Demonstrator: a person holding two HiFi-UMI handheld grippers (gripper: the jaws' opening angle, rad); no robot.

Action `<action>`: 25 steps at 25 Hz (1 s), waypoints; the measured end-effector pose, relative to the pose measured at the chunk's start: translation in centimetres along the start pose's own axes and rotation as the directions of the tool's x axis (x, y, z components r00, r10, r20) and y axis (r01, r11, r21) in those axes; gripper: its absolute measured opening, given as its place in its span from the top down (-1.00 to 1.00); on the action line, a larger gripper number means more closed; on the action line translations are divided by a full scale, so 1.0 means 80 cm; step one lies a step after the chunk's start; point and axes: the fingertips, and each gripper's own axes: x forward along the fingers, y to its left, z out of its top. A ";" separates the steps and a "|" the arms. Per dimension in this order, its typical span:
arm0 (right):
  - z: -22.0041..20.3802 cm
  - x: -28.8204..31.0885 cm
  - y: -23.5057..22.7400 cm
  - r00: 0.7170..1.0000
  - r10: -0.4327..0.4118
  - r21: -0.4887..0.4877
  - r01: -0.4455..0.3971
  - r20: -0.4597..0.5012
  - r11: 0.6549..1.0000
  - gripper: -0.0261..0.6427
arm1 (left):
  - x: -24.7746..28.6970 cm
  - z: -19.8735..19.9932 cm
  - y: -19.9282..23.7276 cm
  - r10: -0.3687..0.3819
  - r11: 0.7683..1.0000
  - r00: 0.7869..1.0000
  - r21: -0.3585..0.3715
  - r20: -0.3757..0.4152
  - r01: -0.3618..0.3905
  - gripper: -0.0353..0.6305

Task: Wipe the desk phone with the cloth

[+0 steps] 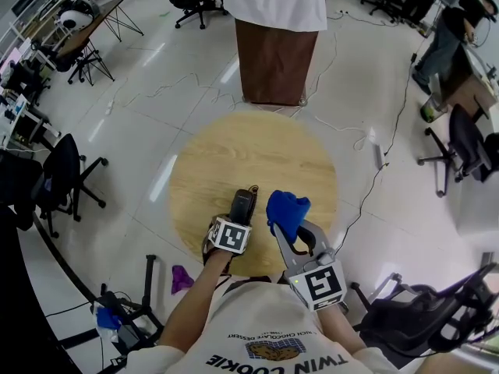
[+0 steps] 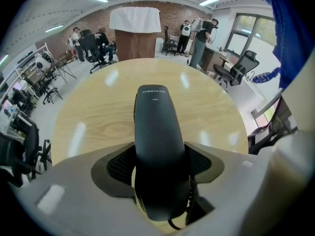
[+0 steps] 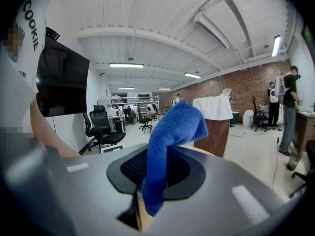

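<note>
Desk phone point(image 1: 242, 206) over round table point(image 1: 234, 150); podium point(image 1: 273, 61) beyond.

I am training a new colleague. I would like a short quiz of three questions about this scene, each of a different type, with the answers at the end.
1. True or false: the blue cloth lies flat on the round table.
2. What stands between the jaws of the left hand-held gripper?
A. a black phone handset
B. a stapler
C. a mug
3. Fill the gap: the brown stand beyond the table is draped with a ____ sheet.

Key
1. False: the right hand-held gripper grips it, off the table.
2. A
3. white
</note>
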 end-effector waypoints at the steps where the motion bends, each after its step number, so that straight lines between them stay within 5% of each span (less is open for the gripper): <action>1: 0.000 0.001 0.000 1.000 0.000 0.001 0.000 0.001 1.000 0.73 | 0.000 0.001 0.000 -0.002 1.000 1.000 0.002 0.010 0.002 0.02; 8: 0.004 0.001 0.004 1.000 0.004 -0.001 -0.004 0.006 1.000 0.73 | -0.008 0.001 -0.003 -0.011 1.000 0.998 0.025 0.064 0.010 0.09; 16: 0.003 0.000 0.007 1.000 0.003 -0.003 -0.003 0.003 1.000 0.73 | -0.046 0.018 0.001 -0.069 0.991 0.977 -0.103 0.200 0.091 0.09; 20: 0.012 0.001 0.013 1.000 0.011 -0.014 -0.011 0.021 1.000 0.73 | -0.077 0.039 -0.003 -0.106 0.977 0.948 -0.145 0.300 0.156 0.09; 25: 0.041 -0.003 0.022 0.997 0.019 -0.033 -0.016 0.074 0.999 0.73 | -0.127 0.068 -0.012 -0.167 0.948 0.885 -0.175 0.434 0.264 0.09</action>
